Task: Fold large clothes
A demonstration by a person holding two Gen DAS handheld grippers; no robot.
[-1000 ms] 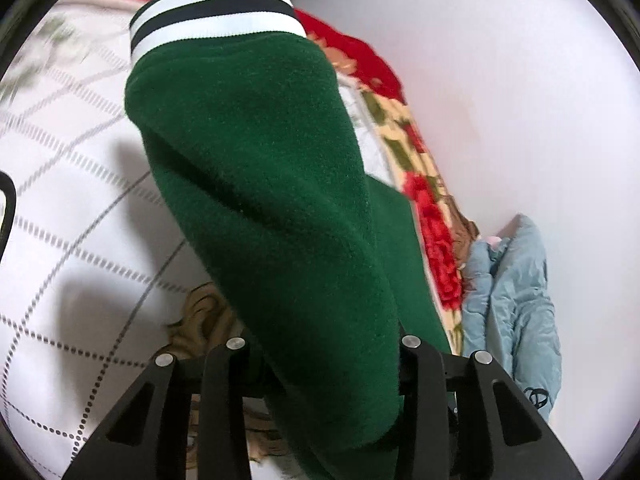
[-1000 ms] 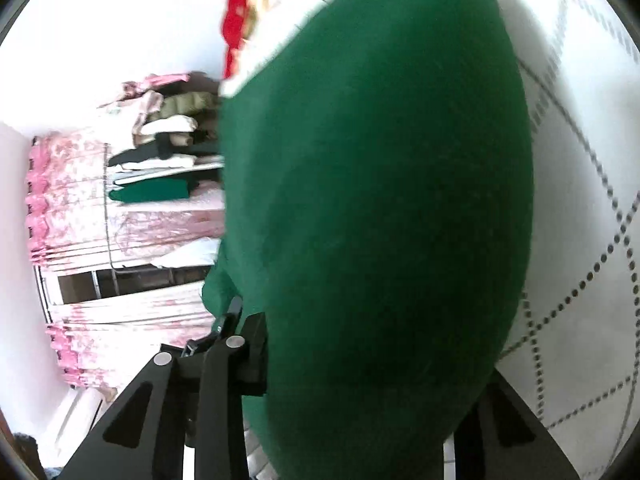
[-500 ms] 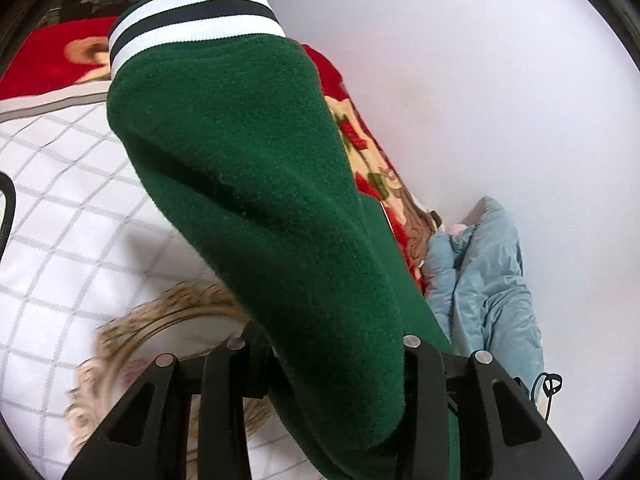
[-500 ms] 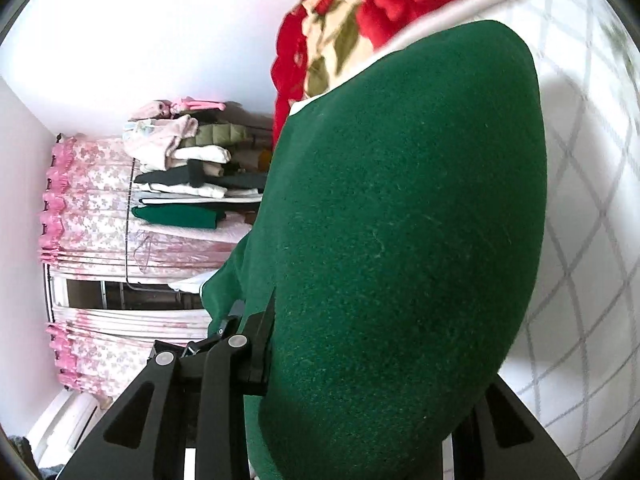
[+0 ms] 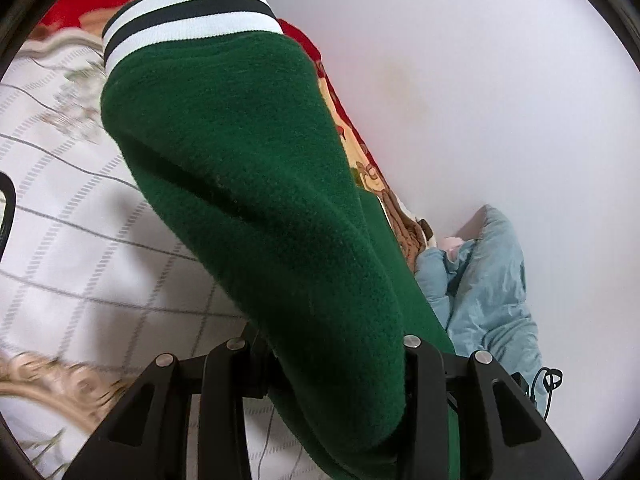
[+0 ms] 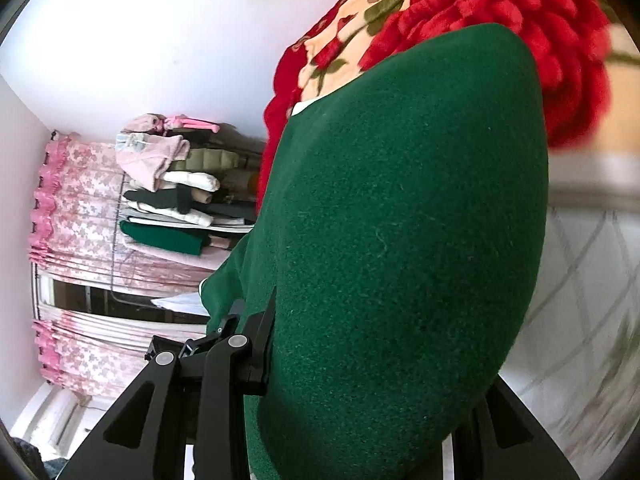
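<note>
A dark green fleece garment (image 5: 260, 184) with a white-and-black striped cuff (image 5: 188, 16) fills the left wrist view. My left gripper (image 5: 324, 364) is shut on the green garment, which bulges up between the fingers and hides the tips. In the right wrist view the same green garment (image 6: 400, 248) covers the centre. My right gripper (image 6: 368, 360) is shut on it; its right finger is mostly hidden by the cloth. Both hold the cloth above a white quilted bedspread (image 5: 80, 240).
A red floral blanket (image 6: 500, 32) lies along the bed's far side by a white wall (image 5: 480, 80). A light blue jacket (image 5: 488, 280) is crumpled at the wall. A rack of folded clothes (image 6: 172, 200) and pink curtains (image 6: 76, 200) stand left.
Both grippers have moved with the garment over the bed: the left view shifts back across the bedspread, and the right view tilts up, bringing the red floral blanket into view.
</note>
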